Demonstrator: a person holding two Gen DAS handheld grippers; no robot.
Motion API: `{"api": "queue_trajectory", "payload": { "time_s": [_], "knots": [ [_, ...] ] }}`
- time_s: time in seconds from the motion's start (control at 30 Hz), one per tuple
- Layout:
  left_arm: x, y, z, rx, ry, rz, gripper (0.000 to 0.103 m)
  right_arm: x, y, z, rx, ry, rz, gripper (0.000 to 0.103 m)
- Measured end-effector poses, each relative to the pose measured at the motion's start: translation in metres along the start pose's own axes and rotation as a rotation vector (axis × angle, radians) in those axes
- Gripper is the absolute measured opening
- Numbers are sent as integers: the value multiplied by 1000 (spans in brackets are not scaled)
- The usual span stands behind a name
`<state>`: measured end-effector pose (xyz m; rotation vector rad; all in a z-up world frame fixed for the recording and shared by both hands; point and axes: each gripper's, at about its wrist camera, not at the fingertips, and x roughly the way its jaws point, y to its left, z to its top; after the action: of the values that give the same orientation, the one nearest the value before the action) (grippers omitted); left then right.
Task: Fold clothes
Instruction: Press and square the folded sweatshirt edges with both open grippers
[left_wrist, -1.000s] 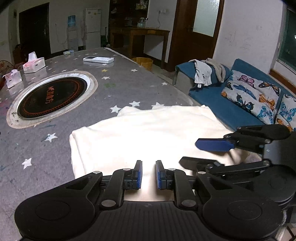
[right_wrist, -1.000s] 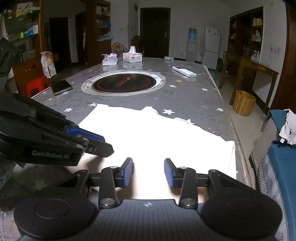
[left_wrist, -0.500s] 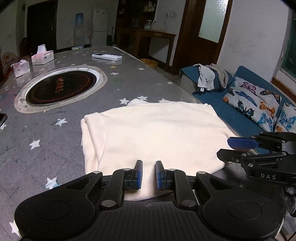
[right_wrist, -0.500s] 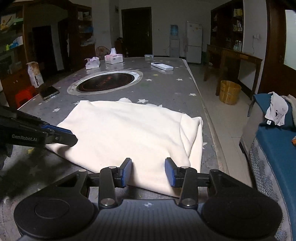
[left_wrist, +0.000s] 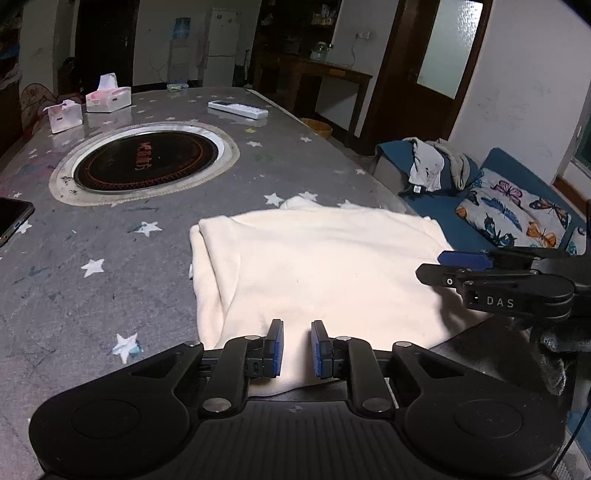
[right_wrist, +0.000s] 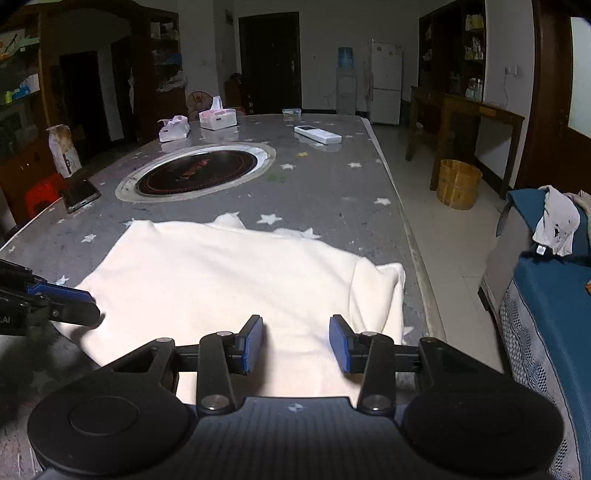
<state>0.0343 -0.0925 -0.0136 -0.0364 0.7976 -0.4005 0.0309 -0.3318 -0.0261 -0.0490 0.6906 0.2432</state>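
Cream garment (left_wrist: 317, 266) lies flat on the near end of the table (left_wrist: 155, 236), already reduced to a rough rectangle. One side is folded in: a doubled edge shows along its left side in the left wrist view and along its right side in the right wrist view, so both sides appear turned under. A small bit of cloth pokes out at the far edge. Judgement: side folds done; at least one crosswise fold is left, plus smoothing.

Left gripper (left_wrist: 297, 349): fingers a narrow gap apart, nothing between them, hovering over the near hem. Right gripper (right_wrist: 296, 343): fingers spread wide, empty, also over the near hem. Whether either touches the cloth is hard to tell from this angle; probably not.

Surface: grey tablecloth printed with white stars, glossy, slightly scuffed. A round black hotplate (left_wrist: 146, 162) with a metal rim sits in the middle, well apart from the garment. Beyond it: two tissue boxes (left_wrist: 109, 98), a white remote (left_wrist: 238, 109). A phone (right_wrist: 80, 194) lies at the table edge.

Room: dim, with dark wood doors and shelving. A white fridge (right_wrist: 386, 98) and water dispenser (right_wrist: 345, 86) stand at the far wall, a wooden bucket (right_wrist: 458, 184) on the tiled floor. A blue sofa (left_wrist: 461, 218) holds butterfly cushions and loose clothes (left_wrist: 430, 168), possibly still to be folded.
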Motion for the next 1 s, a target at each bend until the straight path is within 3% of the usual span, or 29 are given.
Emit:
{"api": "queue_trajectory", "payload": {
  "time_s": [0.13, 0.3, 0.67, 1.0],
  "knots": [
    [-2, 5, 2, -19, -10, 7, 18, -11, 8, 3, -19, -36, 17, 41],
    [4, 5, -2, -29, 12, 12, 18, -2, 13, -3, -32, -5, 21, 44],
    [-2, -1, -4, -27, 15, 16, 33, -18, 27, -8, -49, -22, 35, 50],
    [-9, -4, -8, -21, 7, 35, 39, -34, 39, -15, -75, -52, 21, 56]
  ]
}}
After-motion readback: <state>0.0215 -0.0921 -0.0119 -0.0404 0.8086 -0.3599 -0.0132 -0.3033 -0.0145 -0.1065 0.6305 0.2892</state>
